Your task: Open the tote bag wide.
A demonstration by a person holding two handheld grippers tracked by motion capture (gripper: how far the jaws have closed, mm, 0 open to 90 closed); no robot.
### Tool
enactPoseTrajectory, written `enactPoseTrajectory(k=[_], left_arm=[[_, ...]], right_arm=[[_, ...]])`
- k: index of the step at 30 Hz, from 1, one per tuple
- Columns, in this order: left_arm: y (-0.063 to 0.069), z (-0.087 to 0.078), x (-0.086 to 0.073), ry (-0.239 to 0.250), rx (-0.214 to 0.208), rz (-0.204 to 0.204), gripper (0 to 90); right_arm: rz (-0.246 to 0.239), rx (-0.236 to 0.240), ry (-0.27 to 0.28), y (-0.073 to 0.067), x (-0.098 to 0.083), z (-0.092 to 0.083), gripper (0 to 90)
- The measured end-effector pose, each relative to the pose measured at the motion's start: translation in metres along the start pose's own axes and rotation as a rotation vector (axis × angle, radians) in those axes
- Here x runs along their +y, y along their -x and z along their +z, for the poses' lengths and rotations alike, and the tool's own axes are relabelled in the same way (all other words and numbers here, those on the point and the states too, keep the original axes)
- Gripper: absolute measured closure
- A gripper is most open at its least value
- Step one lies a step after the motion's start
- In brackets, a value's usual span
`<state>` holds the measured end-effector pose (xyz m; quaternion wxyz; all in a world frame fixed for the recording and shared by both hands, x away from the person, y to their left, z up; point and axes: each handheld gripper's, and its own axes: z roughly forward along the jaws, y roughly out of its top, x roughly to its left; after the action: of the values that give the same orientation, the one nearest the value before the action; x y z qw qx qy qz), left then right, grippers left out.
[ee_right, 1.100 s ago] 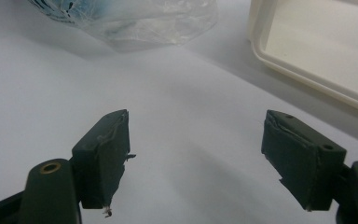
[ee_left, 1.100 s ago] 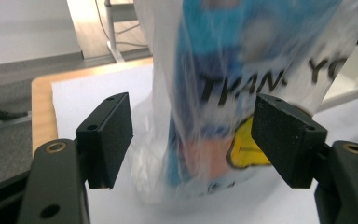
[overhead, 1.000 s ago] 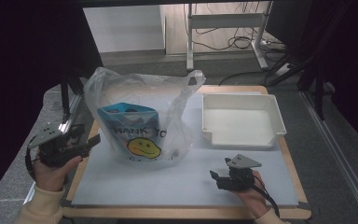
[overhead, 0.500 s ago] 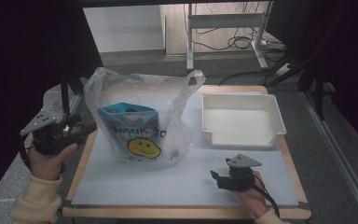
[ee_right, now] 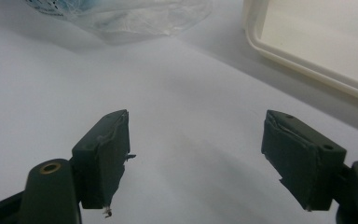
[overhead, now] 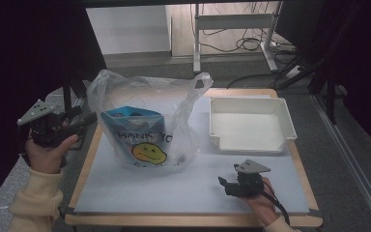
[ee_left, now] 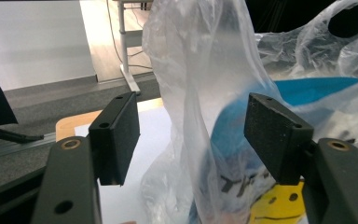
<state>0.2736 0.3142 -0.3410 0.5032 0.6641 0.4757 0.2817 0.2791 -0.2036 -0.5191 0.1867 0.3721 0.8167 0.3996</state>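
Clear crumpled plastic bag [overhead: 145, 121] stands upright, smiley face printed.

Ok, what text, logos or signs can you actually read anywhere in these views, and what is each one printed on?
"THANK YO", cut off at a fold: dark capitals on the clear plastic bag, high view.
Yellow smiley face: a sign under those letters on the same bag.
"TH", partly covered: the same print, left gripper view.
Blue pouch inside the bag: any print too blurred to read.
White tray: no text.
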Motion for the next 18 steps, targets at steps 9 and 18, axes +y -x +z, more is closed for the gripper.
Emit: enactPoseTrajectory(k=[9,18], left_arm=[[-0.006,0.017,0.007,-0.024,-0.016,-0.016,43.7],[-0.004,0.023,0.008,-0.005,-0.049,-0.001,67.7]], right_arm=[[-0.003,-0.001,-0.001,0.001,0.000,0.000,23.6],[-0.003,-0.003,-0.003,0.001,0.000,0.000,23.6]])
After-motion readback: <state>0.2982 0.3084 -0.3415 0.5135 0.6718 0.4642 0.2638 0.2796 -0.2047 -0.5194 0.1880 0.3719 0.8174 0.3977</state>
